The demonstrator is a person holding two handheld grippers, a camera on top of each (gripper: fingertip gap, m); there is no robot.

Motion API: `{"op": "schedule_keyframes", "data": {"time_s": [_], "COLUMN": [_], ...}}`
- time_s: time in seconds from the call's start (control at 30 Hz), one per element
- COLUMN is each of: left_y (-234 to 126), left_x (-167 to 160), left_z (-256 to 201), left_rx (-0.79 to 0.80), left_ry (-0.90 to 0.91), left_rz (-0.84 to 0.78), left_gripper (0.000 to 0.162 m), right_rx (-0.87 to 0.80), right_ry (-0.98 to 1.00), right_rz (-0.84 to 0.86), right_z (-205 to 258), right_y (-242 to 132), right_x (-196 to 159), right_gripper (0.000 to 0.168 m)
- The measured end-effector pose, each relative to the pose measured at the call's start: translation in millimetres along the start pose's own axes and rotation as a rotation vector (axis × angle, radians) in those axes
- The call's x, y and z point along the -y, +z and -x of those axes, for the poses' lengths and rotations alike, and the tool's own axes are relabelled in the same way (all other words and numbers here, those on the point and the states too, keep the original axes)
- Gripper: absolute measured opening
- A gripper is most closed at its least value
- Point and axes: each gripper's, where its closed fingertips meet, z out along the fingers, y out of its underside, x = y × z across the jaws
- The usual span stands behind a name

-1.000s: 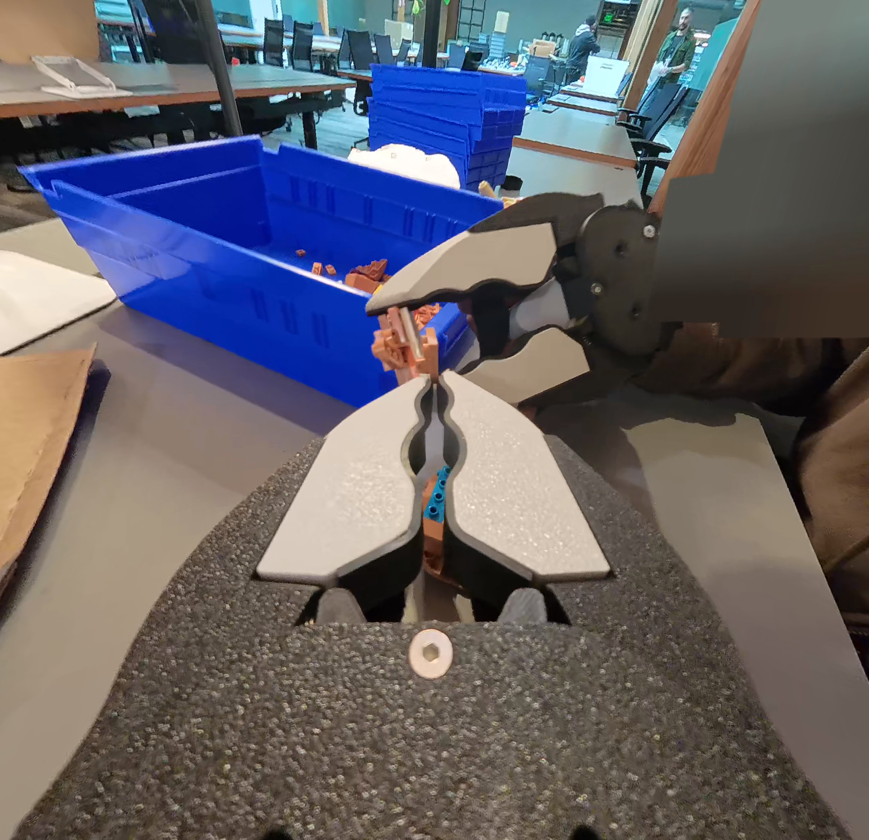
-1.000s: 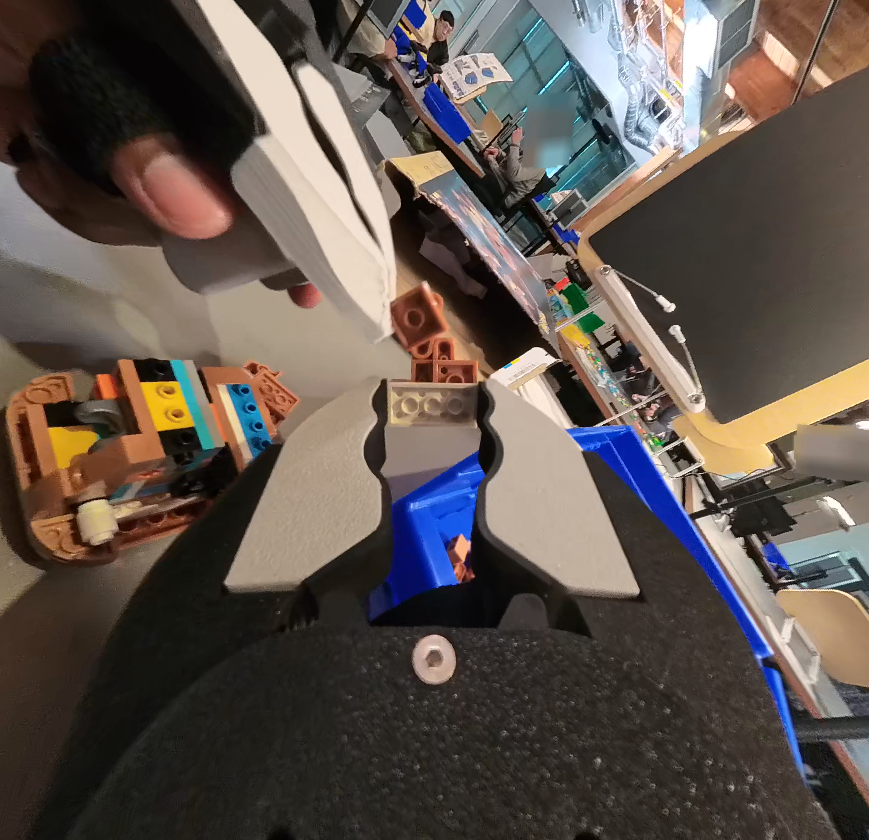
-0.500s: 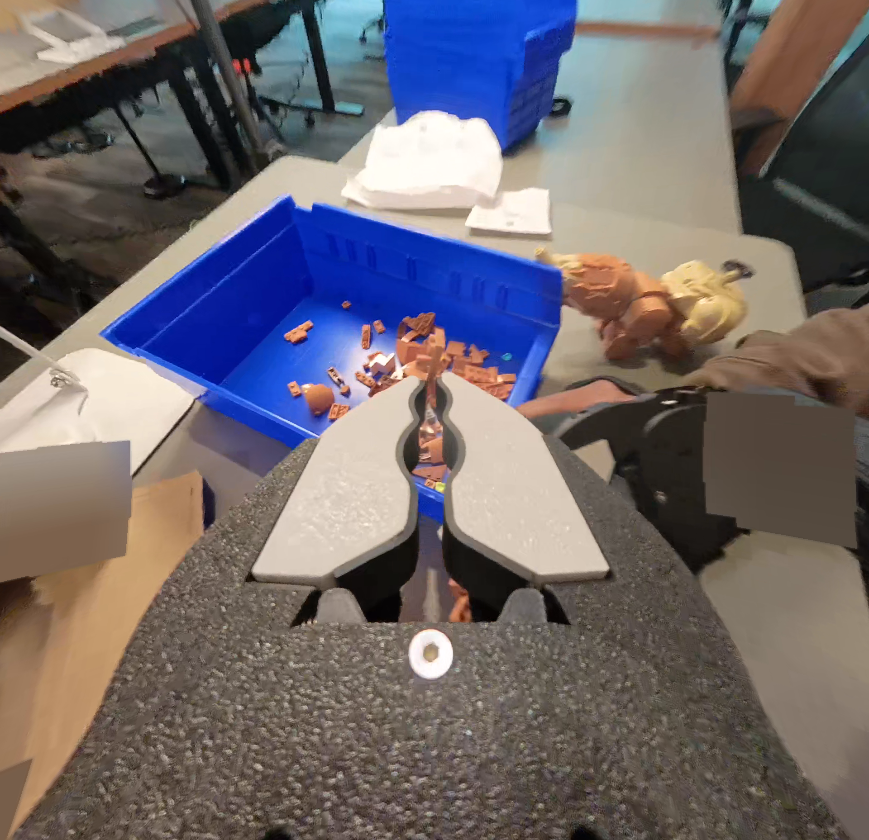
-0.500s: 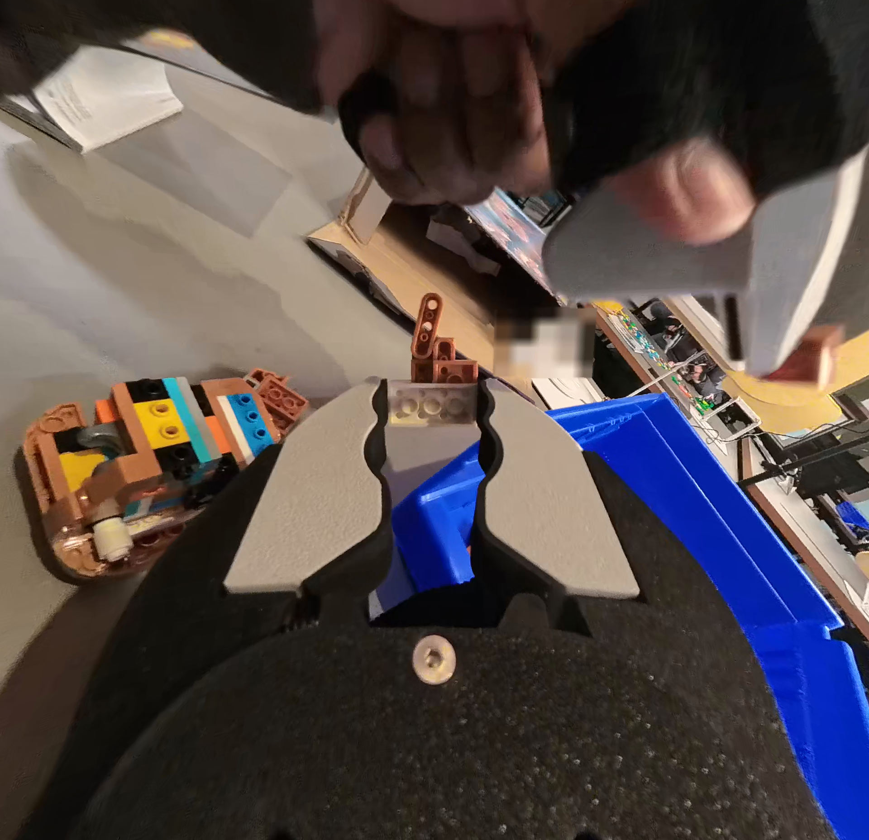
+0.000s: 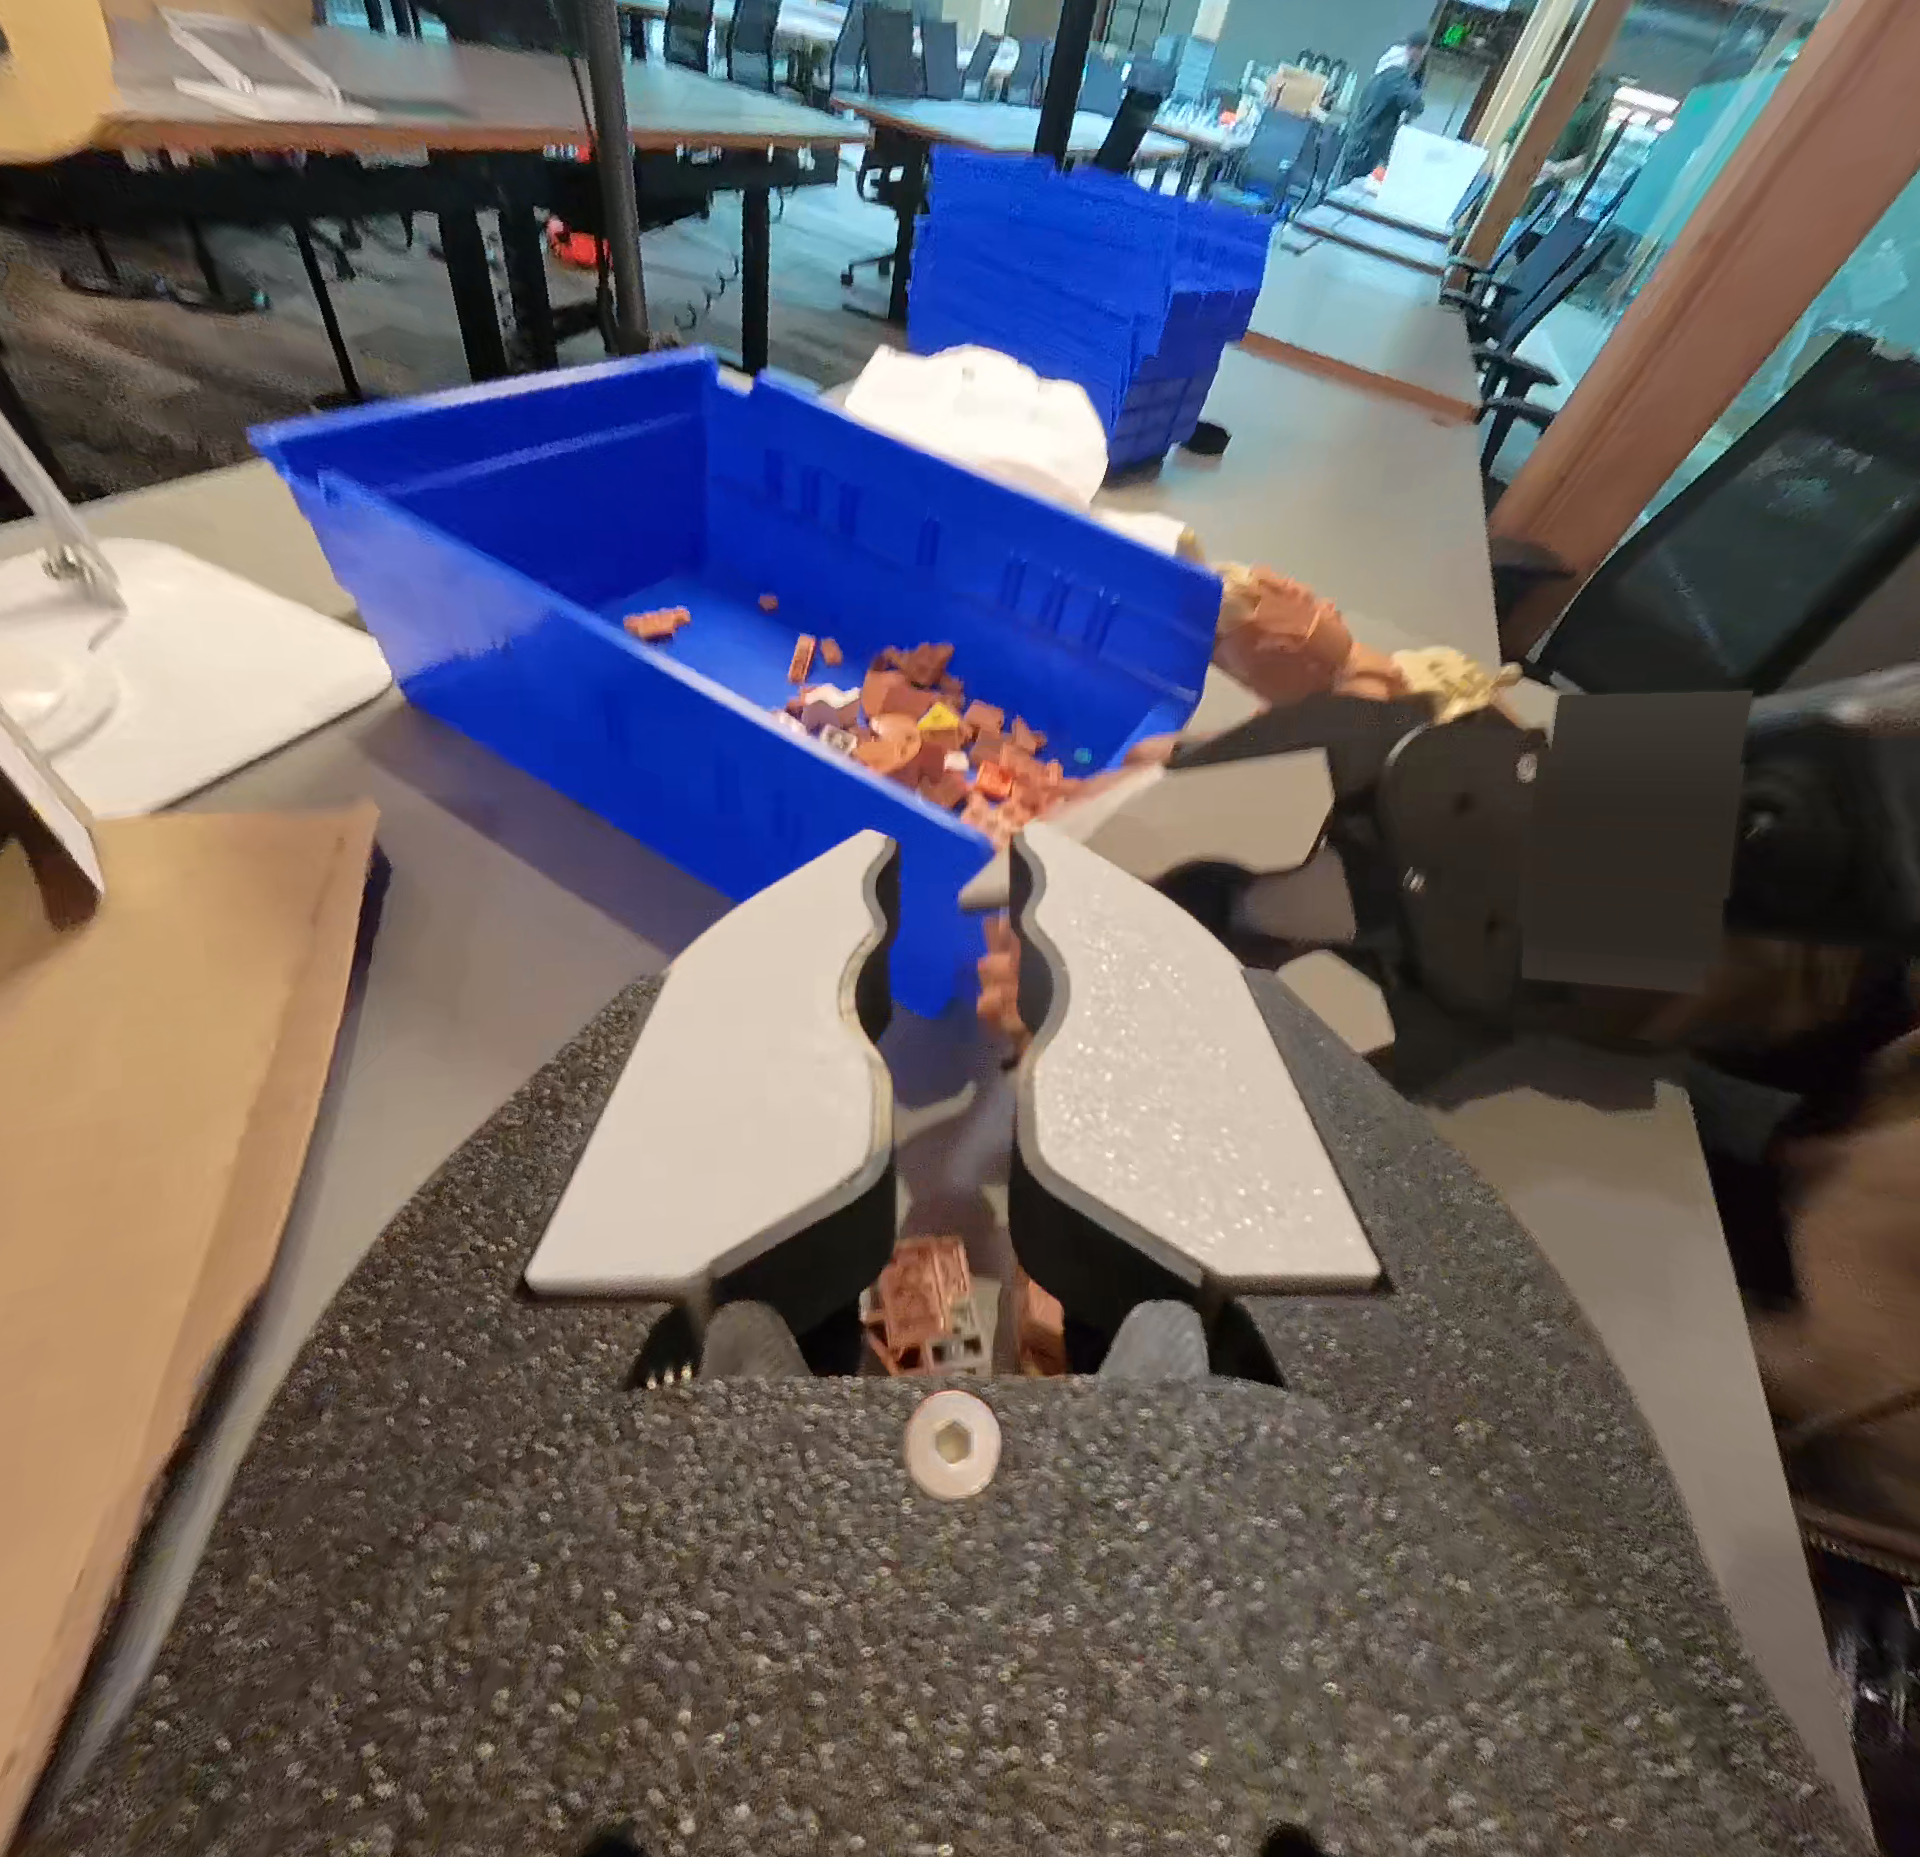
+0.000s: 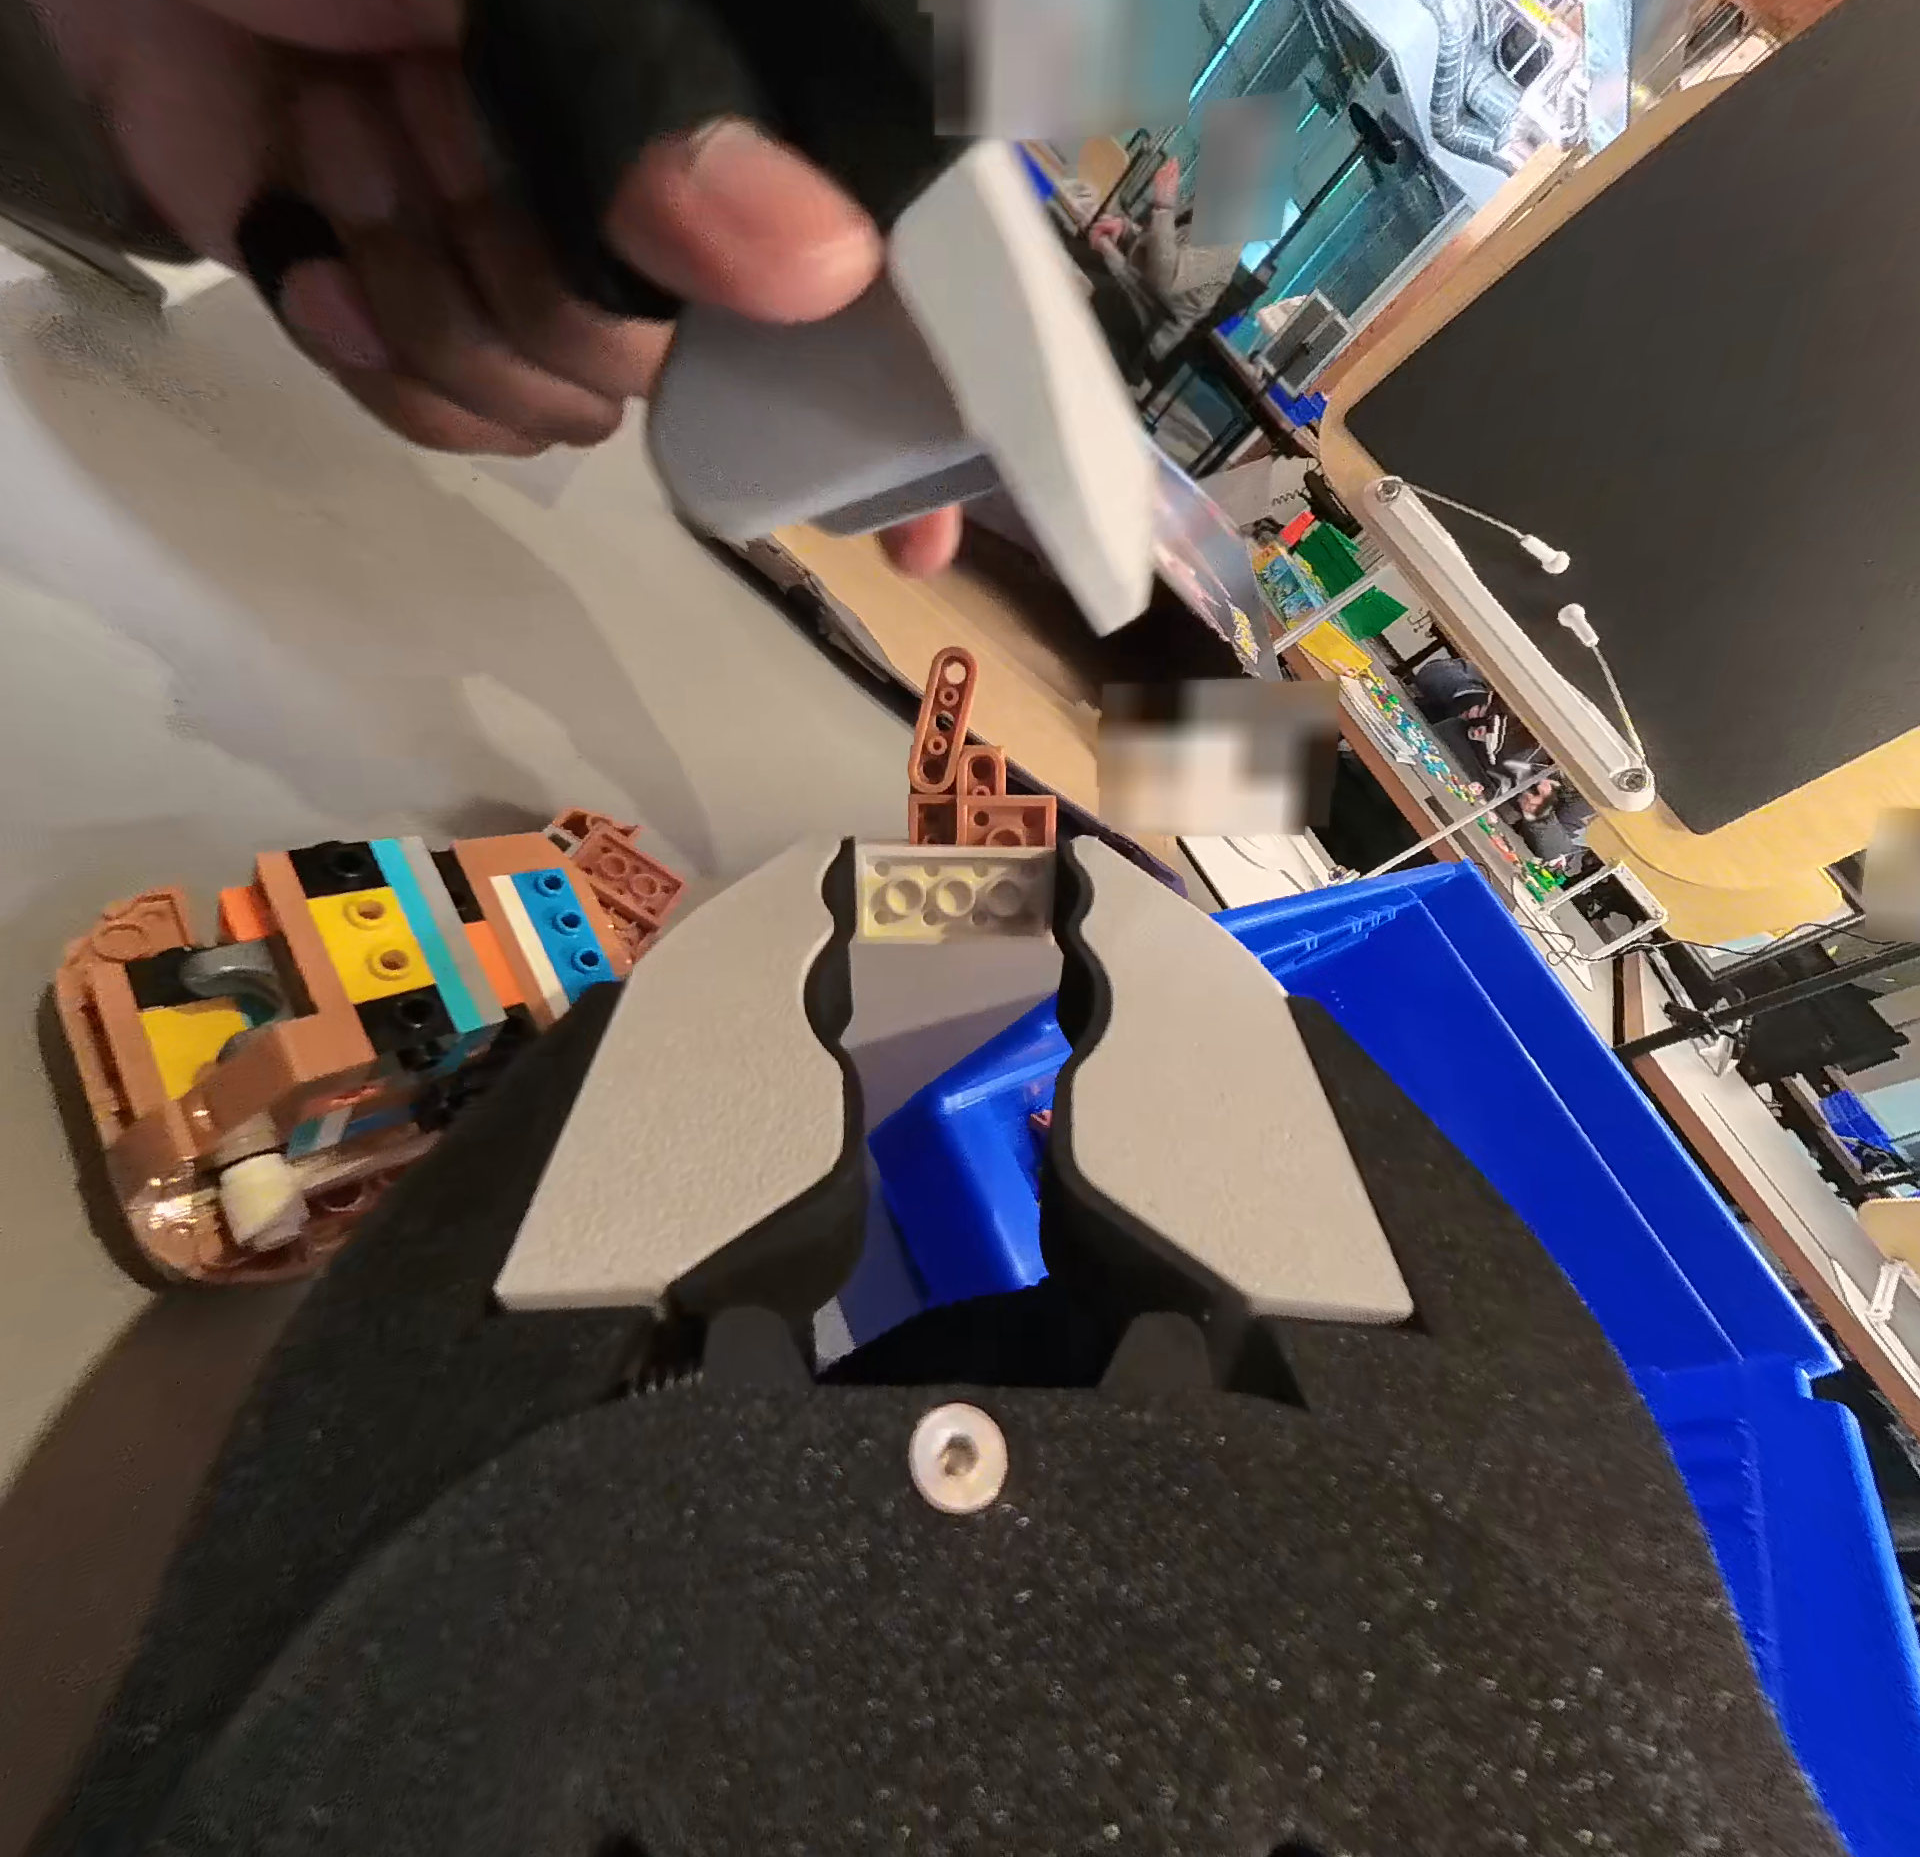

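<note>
My left gripper is open with nothing between its pads, low over the grey table just short of the blue bin. Loose brown bricks lie in the bin. My right gripper is shut on a grey plate with a brown brick cluster attached. In the left wrist view its fingers reach in from the right, tips beside my left gripper. In the right wrist view a left finger hovers above the cluster. A multi-coloured brick model lies on the table.
Cardboard and a white lamp base lie left. A brown and tan brick figure, a white bag and stacked blue bins sit behind the bin. A black chair stands right. A hand holds the left gripper. Across from one pair of fingers to the other is roughly 5 cm.
My left gripper was shut on a thin brown piece above the bin; now it is open, empty, lower and back beside the right gripper. The right gripper keeps its hold.
</note>
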Motion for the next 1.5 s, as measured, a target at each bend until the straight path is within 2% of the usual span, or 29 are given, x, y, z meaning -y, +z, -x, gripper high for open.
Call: {"op": "schedule_keyframes", "data": {"time_s": [0.1, 0.33, 0.43, 0.53, 0.7, 0.83, 1.03, 1.23, 1.37, 1.5], "left_y": [-1, 3, 7, 8, 8, 6, 4, 50, 79, 70], "left_x": [-21, -36, -41, -31, -24, -18, 13, 59, 58, 44], "left_z": [4, 1, -1, -8, -21, -35, -22, -15, -3, 9], "left_rx": [0.003, 0.01, 0.011, 0.005, 0.057, 0.008, 0.018, 0.01, 0.054, 0.084], "left_ry": [-0.03, -0.011, 0.02, 0.1, 0.355, 0.432, 0.266, 0.217, 0.201, 0.133], "left_rz": [0.037, 0.103, 0.106, 0.034, 0.024, -0.015, -0.112, -0.019, 0.059, 0.038], "left_gripper": [0.021, 0.021, 0.009, 0.006, 0.005, 0.005, 0.005, 0.005, 0.024, 0.03], "right_rx": [-0.008, -0.02, -0.027, -0.032, -0.029, -0.01, 0.029, 0.032, 0.029, 0.027], "right_ry": [-0.003, -0.021, -0.027, 0.009, 0.068, 0.129, 0.09, 0.053, 0.065, 0.078], "right_rz": [0.01, 0.026, 0.04, 0.036, 0.032, 0.018, 0.016, 0.008, 0.006, -0.001], "right_z": [-2, -3, -4, -8, -11, -12, -1, 5, 4, 2], "right_y": [1, 3, 3, 2, 2, 2, 5, 6, 5, 5], "right_x": [-2, -5, -7, -6, -5, -5, -4, 1, 0, 1], "right_gripper": [0.035, 0.035, 0.035, 0.035, 0.035, 0.035, 0.035, 0.035, 0.035, 0.035]}}
